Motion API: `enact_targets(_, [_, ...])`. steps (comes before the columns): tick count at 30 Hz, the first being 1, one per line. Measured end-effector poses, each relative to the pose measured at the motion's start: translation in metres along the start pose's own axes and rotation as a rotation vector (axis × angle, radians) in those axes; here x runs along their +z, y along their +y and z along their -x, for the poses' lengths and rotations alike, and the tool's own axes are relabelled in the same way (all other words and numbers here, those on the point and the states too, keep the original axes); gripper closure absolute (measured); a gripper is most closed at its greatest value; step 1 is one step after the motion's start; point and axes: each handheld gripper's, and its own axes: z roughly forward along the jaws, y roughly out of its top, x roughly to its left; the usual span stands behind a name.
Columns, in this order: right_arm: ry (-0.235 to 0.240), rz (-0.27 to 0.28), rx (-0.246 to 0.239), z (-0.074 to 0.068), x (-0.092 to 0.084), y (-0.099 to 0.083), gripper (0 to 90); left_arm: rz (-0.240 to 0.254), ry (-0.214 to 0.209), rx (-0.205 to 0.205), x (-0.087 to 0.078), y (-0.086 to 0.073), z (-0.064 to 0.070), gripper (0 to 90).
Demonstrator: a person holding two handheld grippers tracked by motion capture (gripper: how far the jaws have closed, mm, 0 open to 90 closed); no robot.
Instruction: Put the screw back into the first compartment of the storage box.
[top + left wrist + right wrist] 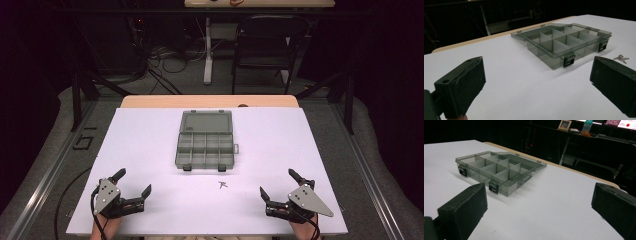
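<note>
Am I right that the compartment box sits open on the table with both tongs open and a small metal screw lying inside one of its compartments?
Not quite: the screw lies on the table in front of the box, not in a compartment, as the high view shows. The rest holds: the box is open, and the left tongs and right tongs are both open.

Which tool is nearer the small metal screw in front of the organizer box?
Right. The right tool sits just right of the screw; the left tool is farther off to its left.
</note>
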Motion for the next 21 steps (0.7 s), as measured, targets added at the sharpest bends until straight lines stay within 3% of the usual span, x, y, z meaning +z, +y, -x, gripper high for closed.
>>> enact_targets(14, [0.012, -0.008, 0.003, -0.001, 0.004, -0.001, 0.0, -0.017, -0.066, 0.024, 0.021, 0.005, 0.017, 0.0])
enact_targets(21, [0.018, -0.002, 0.003, 0.0, 0.003, 0.0, 0.0, -0.042, -0.15, 0.059, 0.045, 0.011, 0.039, 0.0])
